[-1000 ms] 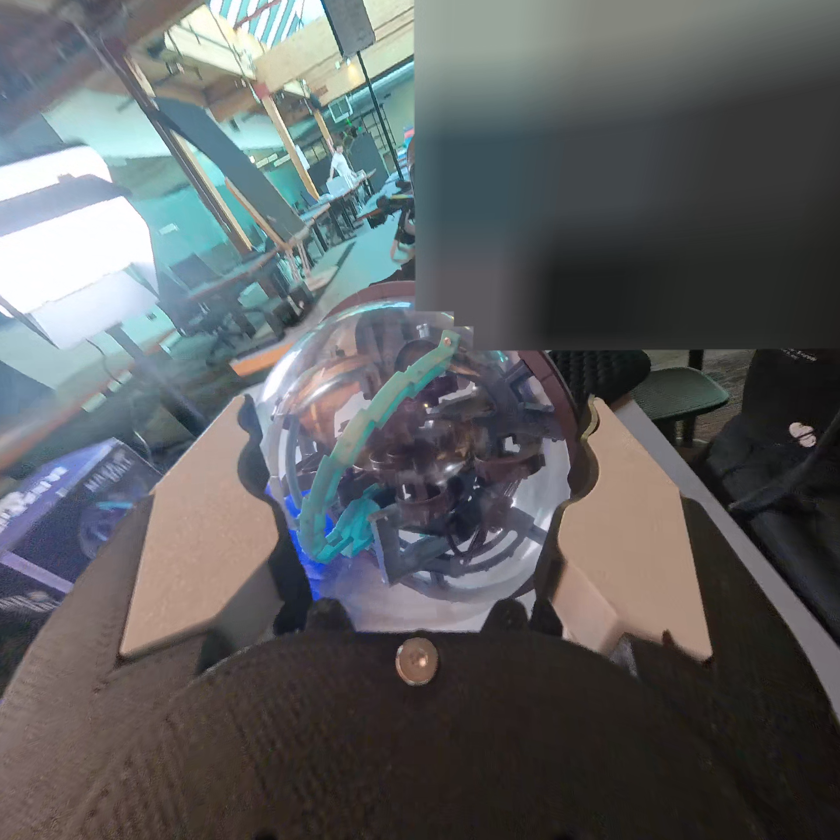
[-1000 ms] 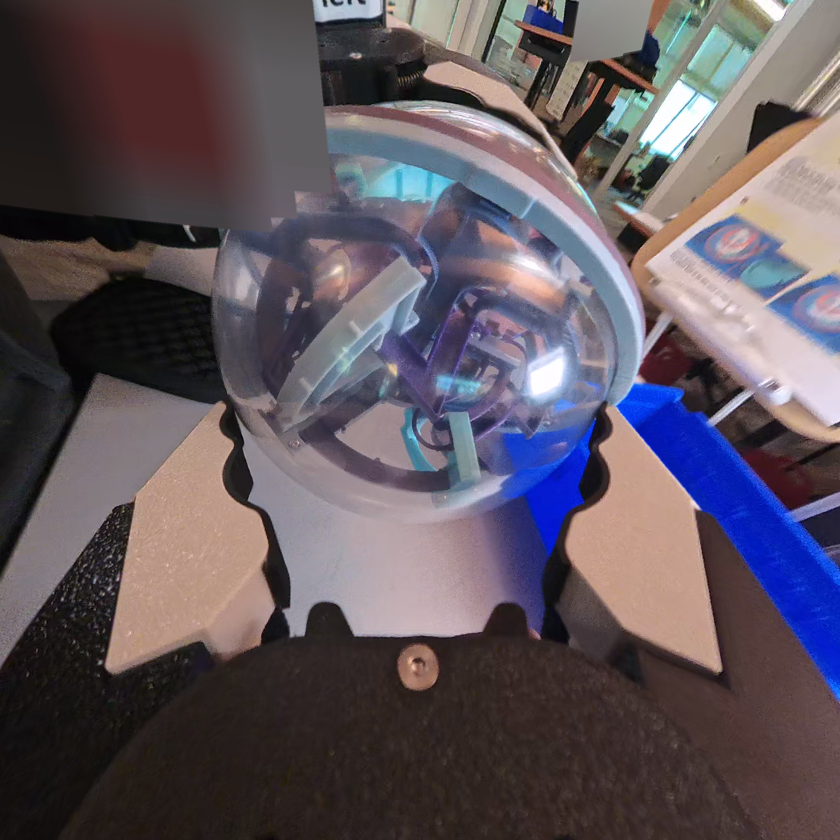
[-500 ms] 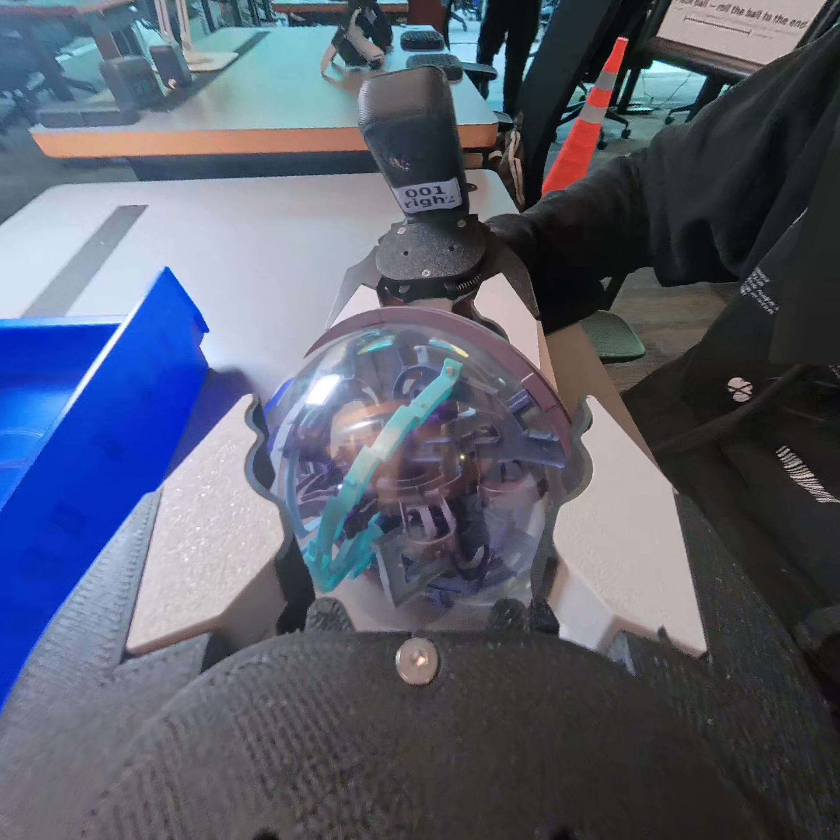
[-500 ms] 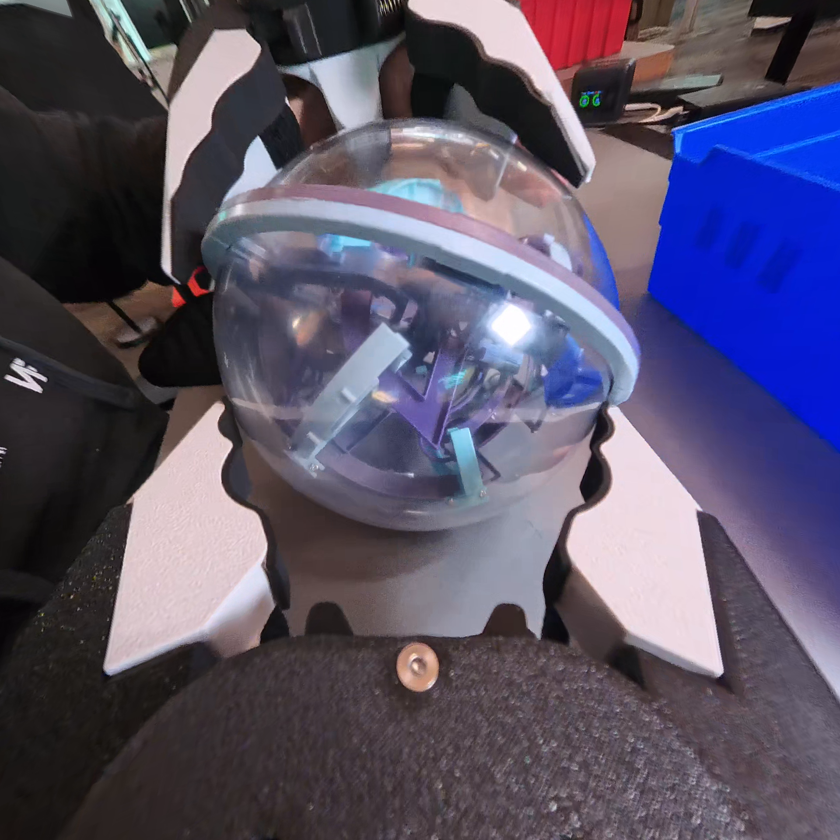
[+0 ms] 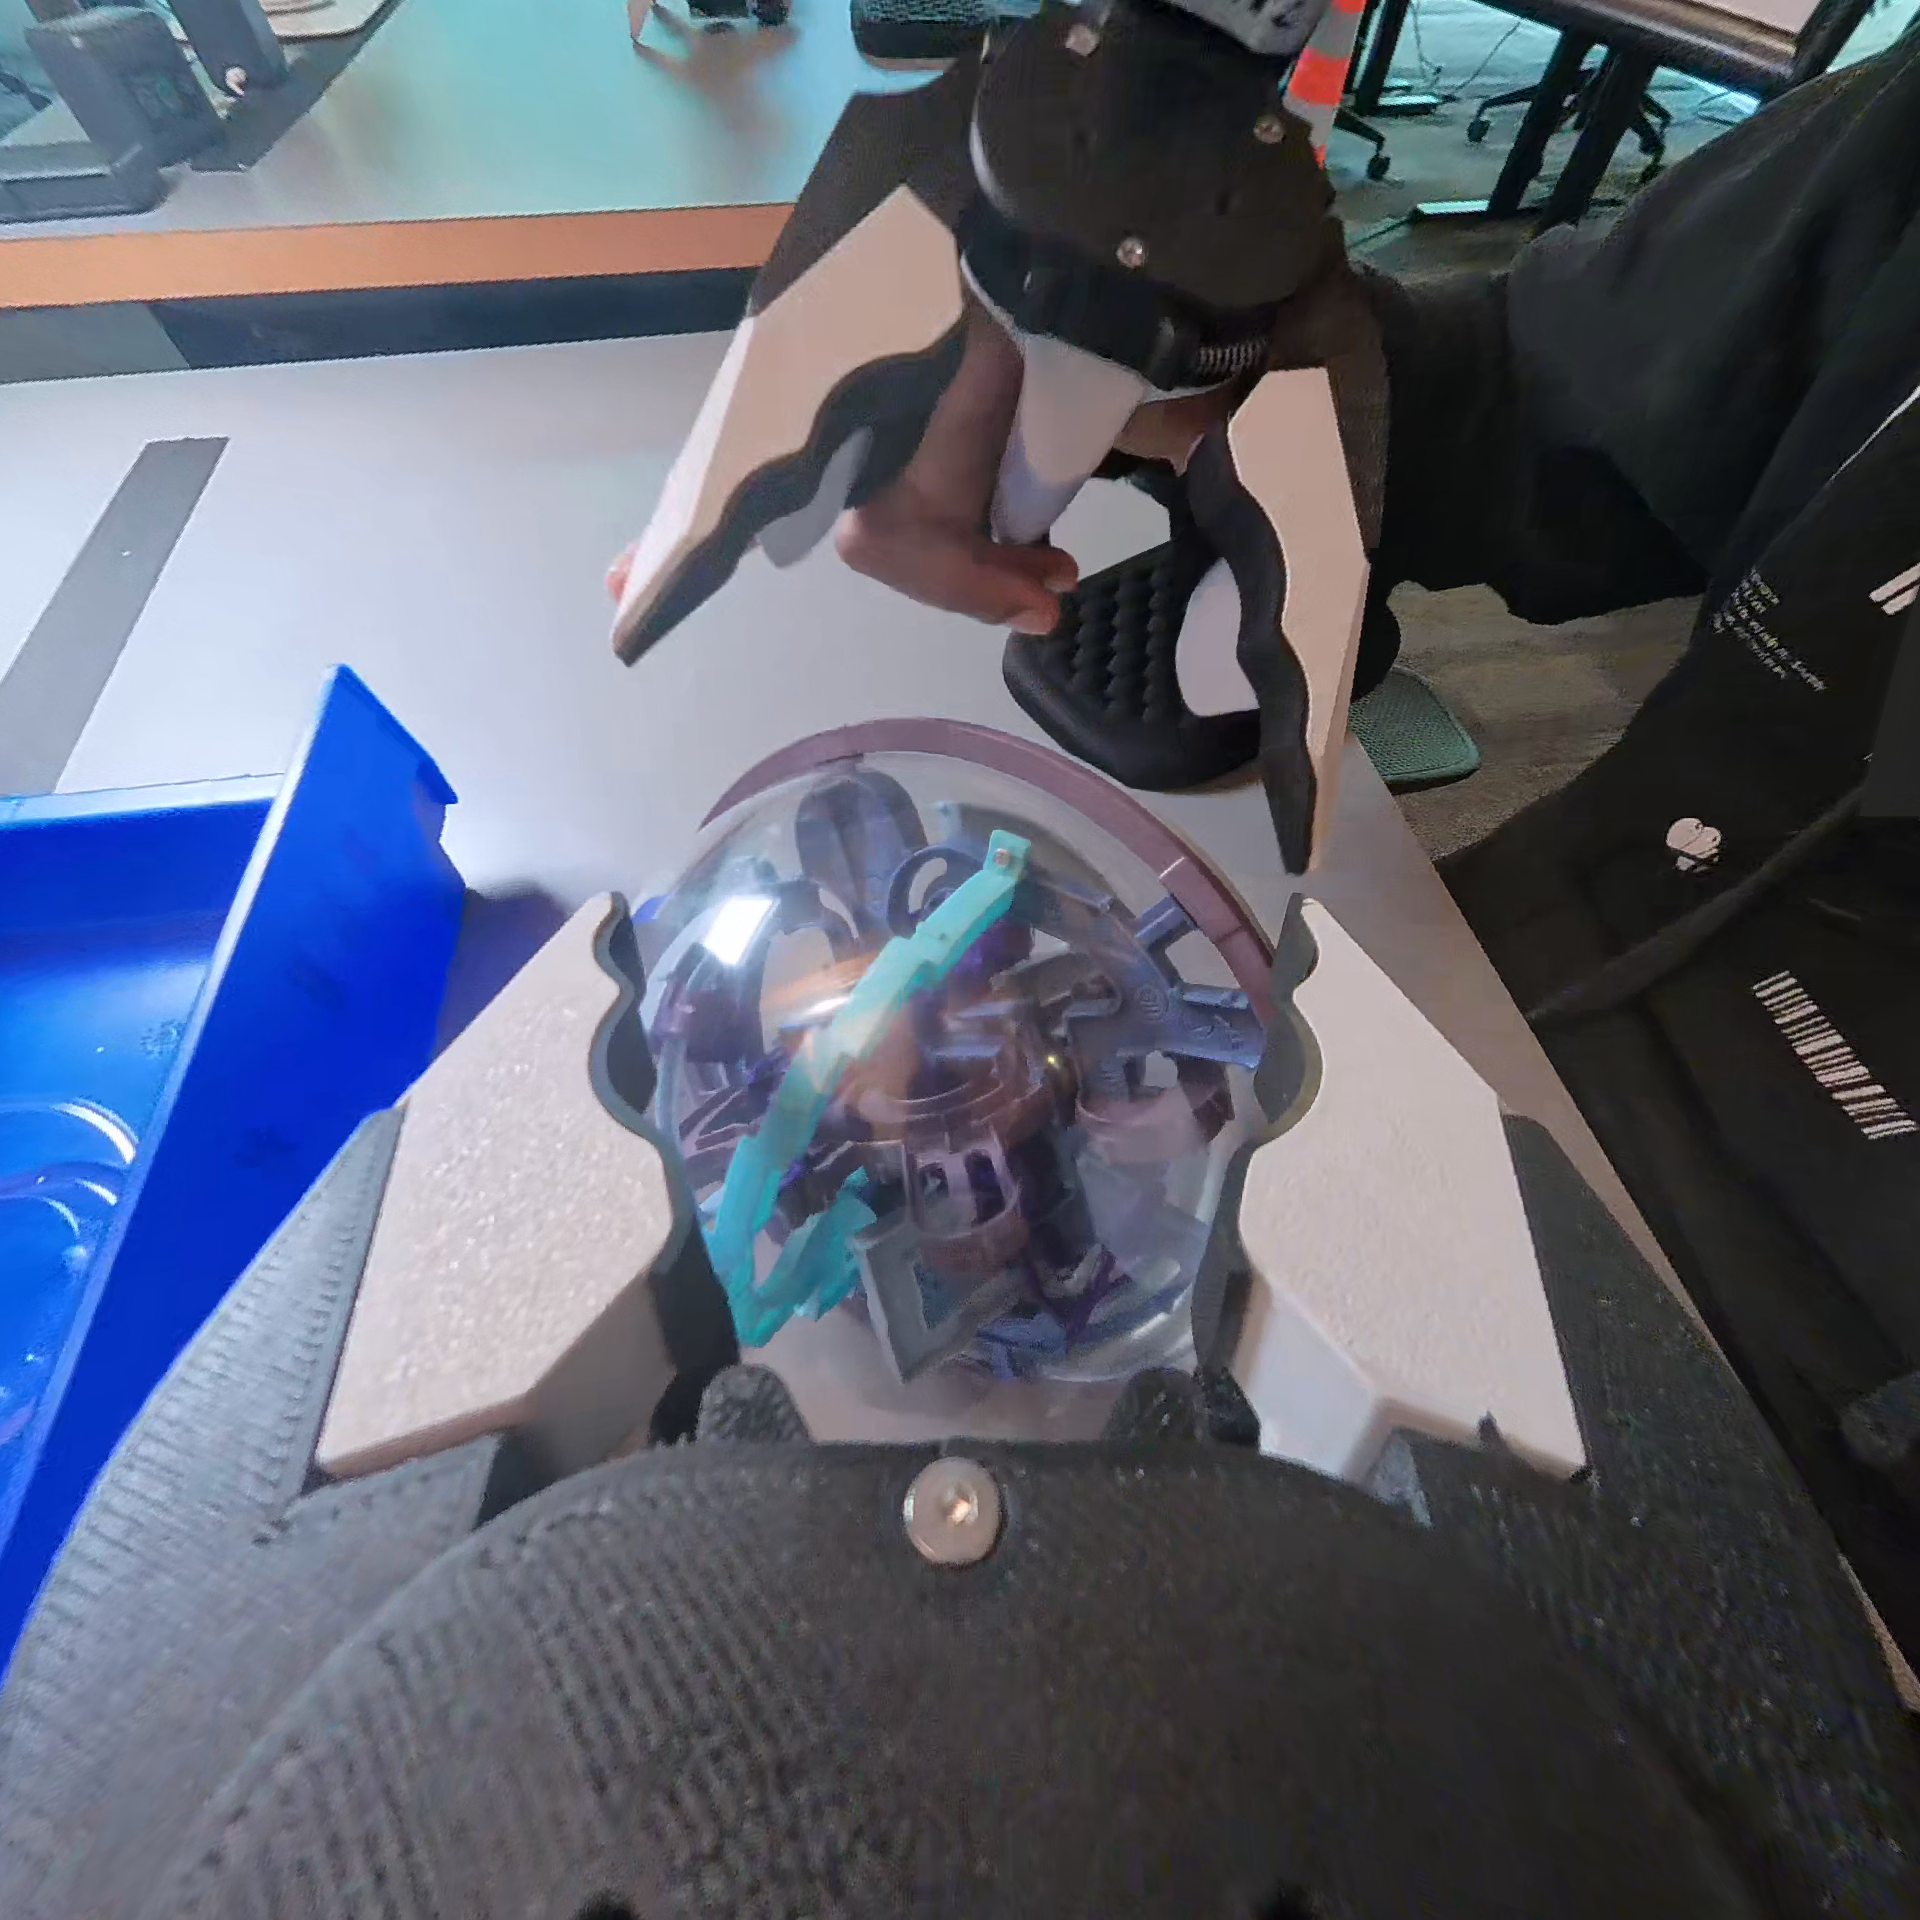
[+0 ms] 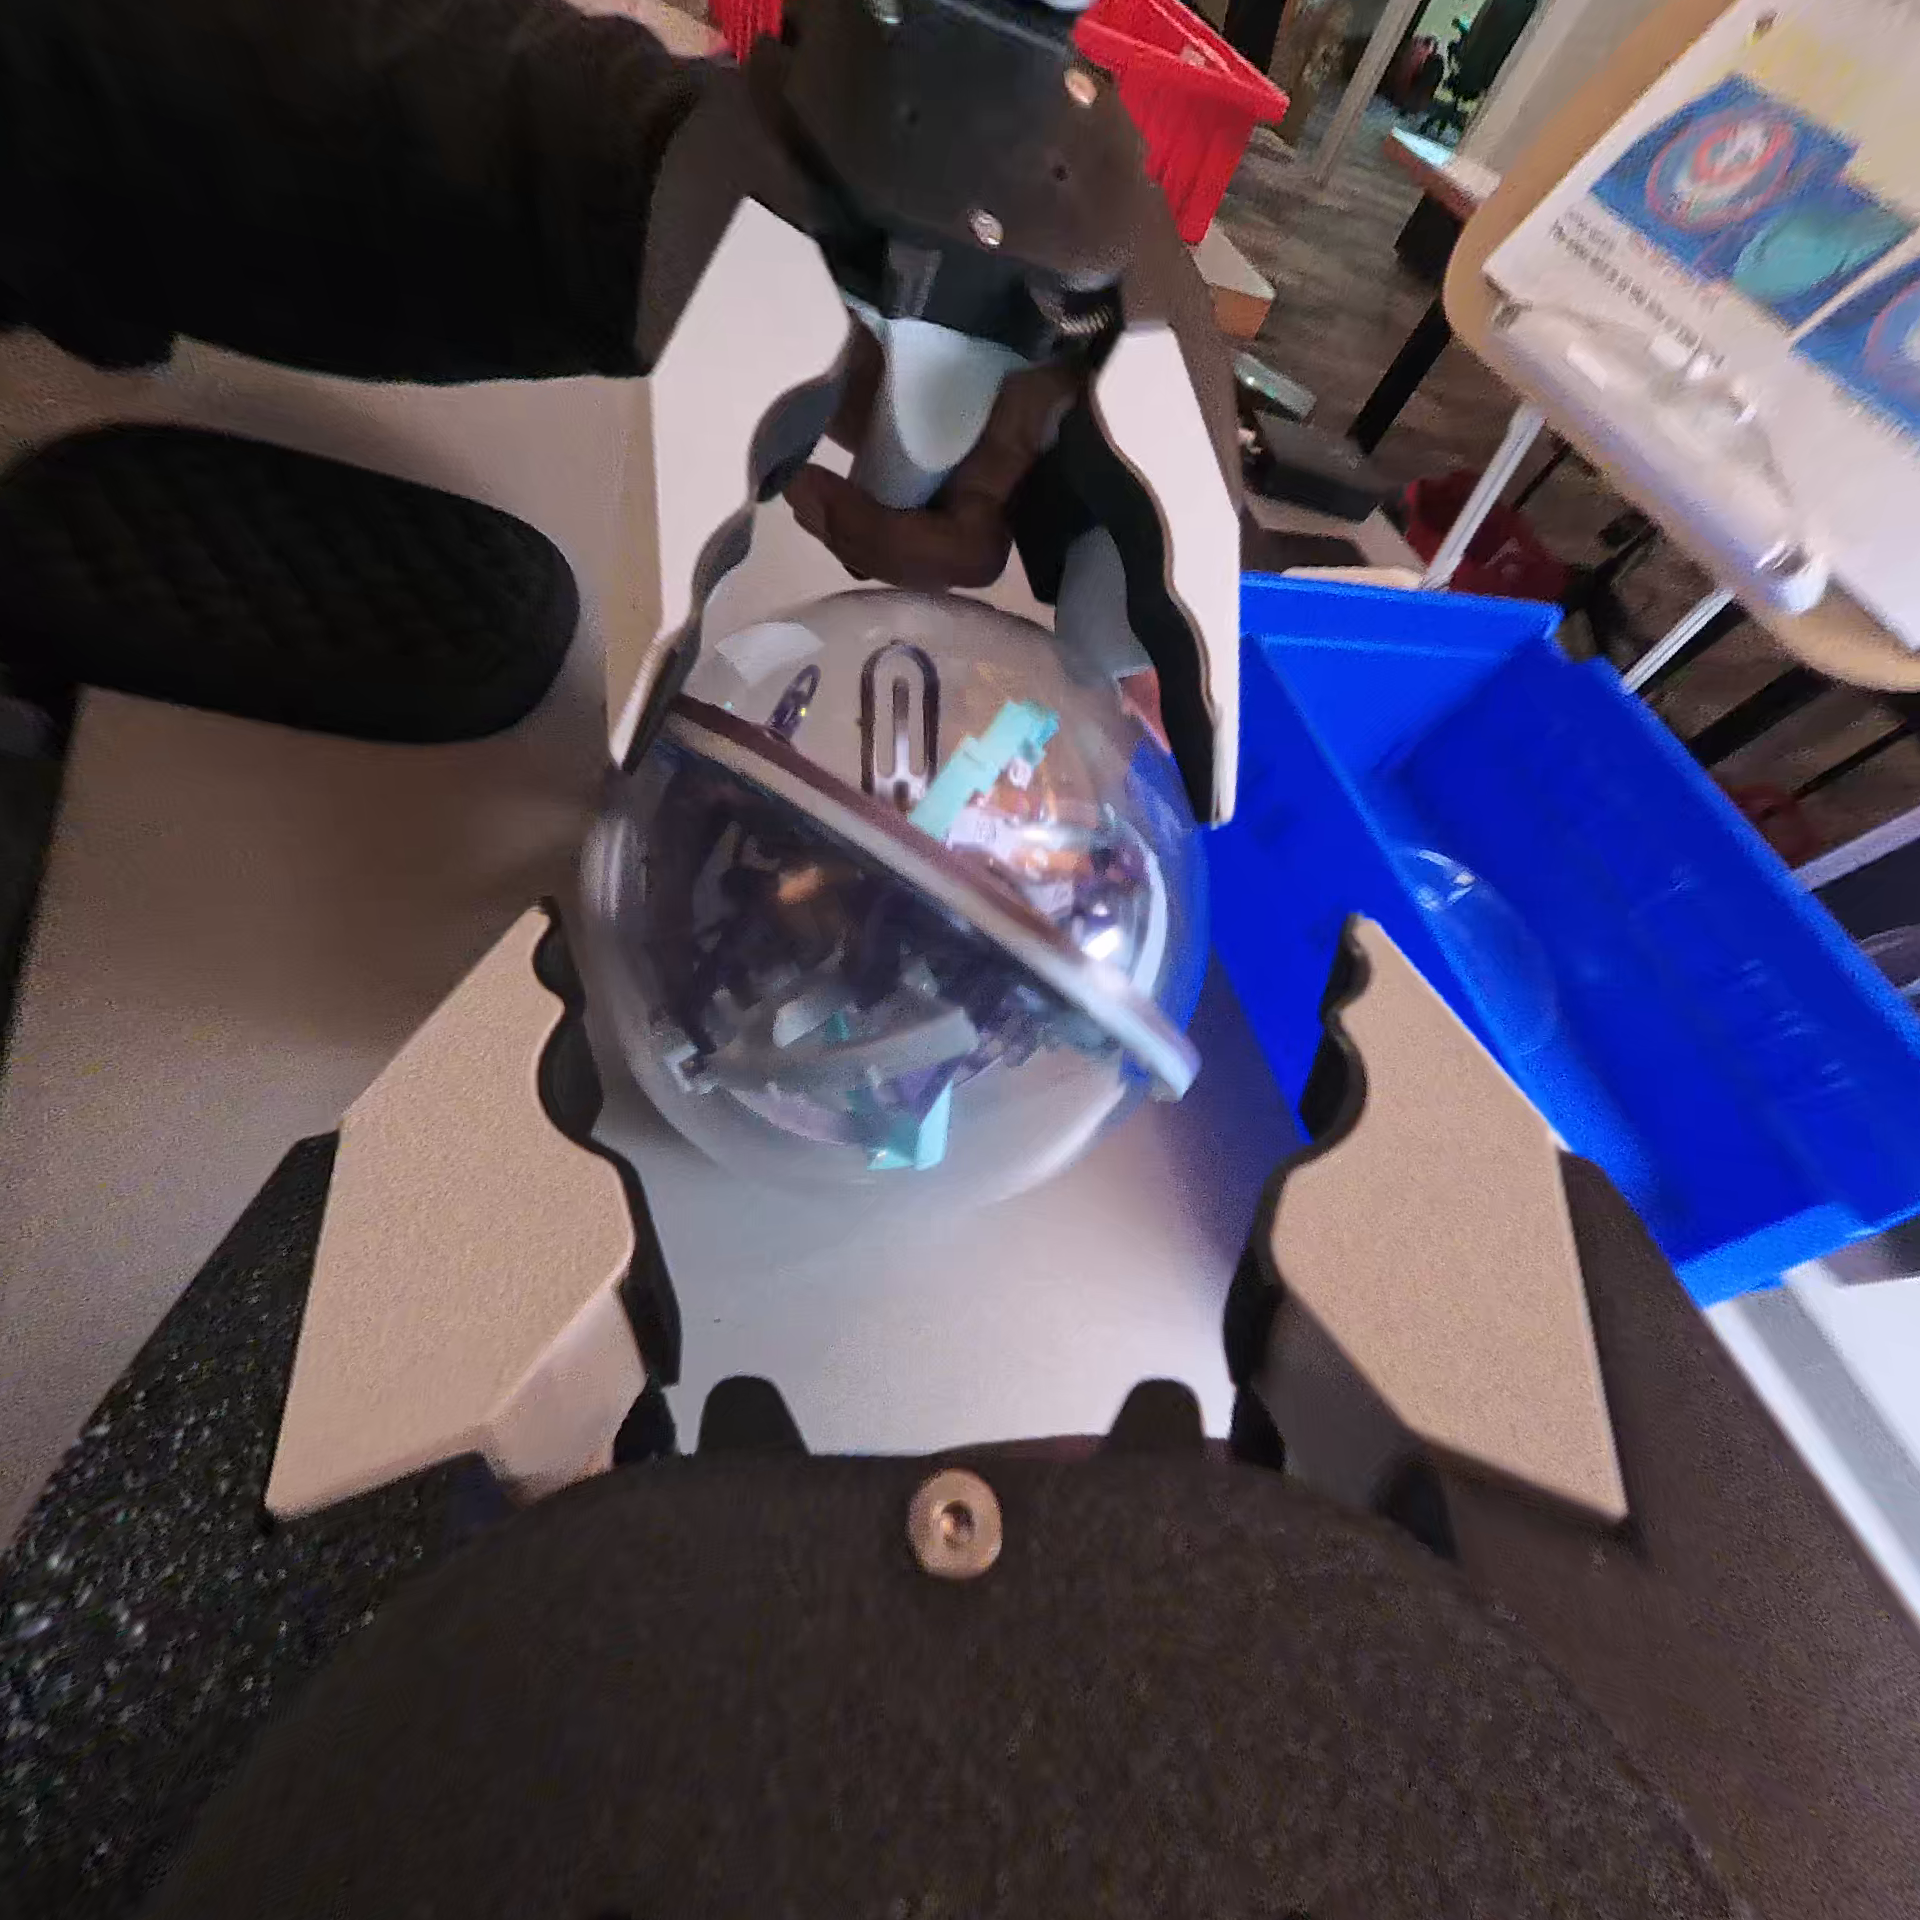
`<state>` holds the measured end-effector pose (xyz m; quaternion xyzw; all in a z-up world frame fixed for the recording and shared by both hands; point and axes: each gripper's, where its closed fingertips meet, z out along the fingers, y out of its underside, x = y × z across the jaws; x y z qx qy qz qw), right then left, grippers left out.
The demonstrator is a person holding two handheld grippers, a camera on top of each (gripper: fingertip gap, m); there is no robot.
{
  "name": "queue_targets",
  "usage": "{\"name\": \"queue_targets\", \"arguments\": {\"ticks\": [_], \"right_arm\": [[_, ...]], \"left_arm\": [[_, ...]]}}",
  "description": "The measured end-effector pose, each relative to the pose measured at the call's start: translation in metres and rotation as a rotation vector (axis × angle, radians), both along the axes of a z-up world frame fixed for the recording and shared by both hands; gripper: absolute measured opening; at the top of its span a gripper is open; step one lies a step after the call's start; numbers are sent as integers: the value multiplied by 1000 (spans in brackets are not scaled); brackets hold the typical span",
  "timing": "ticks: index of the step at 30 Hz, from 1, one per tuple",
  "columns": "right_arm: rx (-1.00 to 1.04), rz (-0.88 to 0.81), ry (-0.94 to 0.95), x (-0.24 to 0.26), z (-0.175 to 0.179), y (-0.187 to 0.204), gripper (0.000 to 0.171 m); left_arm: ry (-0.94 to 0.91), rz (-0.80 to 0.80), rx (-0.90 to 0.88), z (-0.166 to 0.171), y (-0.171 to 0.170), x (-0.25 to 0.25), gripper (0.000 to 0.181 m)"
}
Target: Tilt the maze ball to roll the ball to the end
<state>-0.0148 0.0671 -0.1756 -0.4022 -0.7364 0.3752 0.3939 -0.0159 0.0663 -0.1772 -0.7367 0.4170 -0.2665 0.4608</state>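
Observation:
The maze ball is a clear sphere with purple, grey and teal tracks inside and a purple rim band. My left gripper is shut on it, one finger on each side, low over the grey table. In the right wrist view the maze ball sits just beyond my right gripper, which is open and not touching it. The left gripper clasps the ball from the far side. The right gripper hangs open above and behind the ball. I cannot make out the small ball inside.
A blue bin stands right beside the ball, seen also in the right wrist view. A black chair pad and a person in black clothing are at the table edge. A board with printed sheets stands beyond the bin.
Both grippers held the ball tilted up a second ago. The ball came down toward the table. The right gripper has opened, let go and pulled back; the left still grips it.

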Motion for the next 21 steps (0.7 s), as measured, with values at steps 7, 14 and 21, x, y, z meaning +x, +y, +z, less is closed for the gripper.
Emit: {"name": "queue_targets", "arguments": {"ticks": [7,14,21], "right_arm": [[50,73,-50,-9,-14,-4,118],[-33,60,-63,-6,-21,14,122],[-152,56,-42,-5,-25,26,124]], "left_arm": [[-33,20,47,4,11,3,124],[-164,61,88,-2,-9,-17,148],[-177,195,80,-52,-5,-37,150]]}}
